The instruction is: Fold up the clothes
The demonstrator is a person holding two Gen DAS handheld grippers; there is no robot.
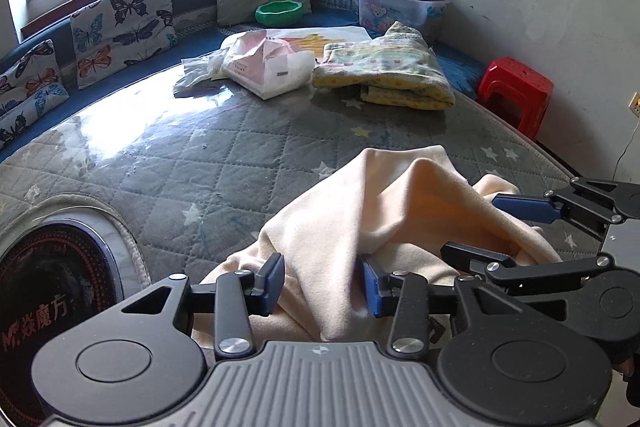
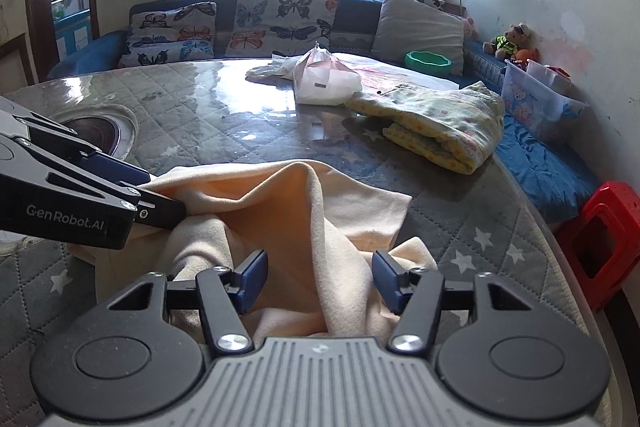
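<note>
A cream-coloured garment [image 1: 360,211] lies bunched on the quilted table cover [image 1: 200,155], with a raised ridge running through it. My left gripper [image 1: 324,287] is open, its blue pads on either side of a fold of the cloth. My right gripper [image 2: 320,279] is open too, its jaws straddling the ridge of the same garment [image 2: 288,211]. Each gripper shows in the other's view: the right one [image 1: 508,227] at the right edge, the left one [image 2: 156,193] at the left edge, both against the cloth.
A folded yellow-green patterned garment [image 1: 384,71] and a white plastic bag [image 1: 268,63] lie at the table's far side. A round stove inset [image 1: 52,283] sits at the near left. A red stool [image 1: 516,91], a clear storage bin [image 1: 400,7] and butterfly cushions [image 1: 124,27] surround the table.
</note>
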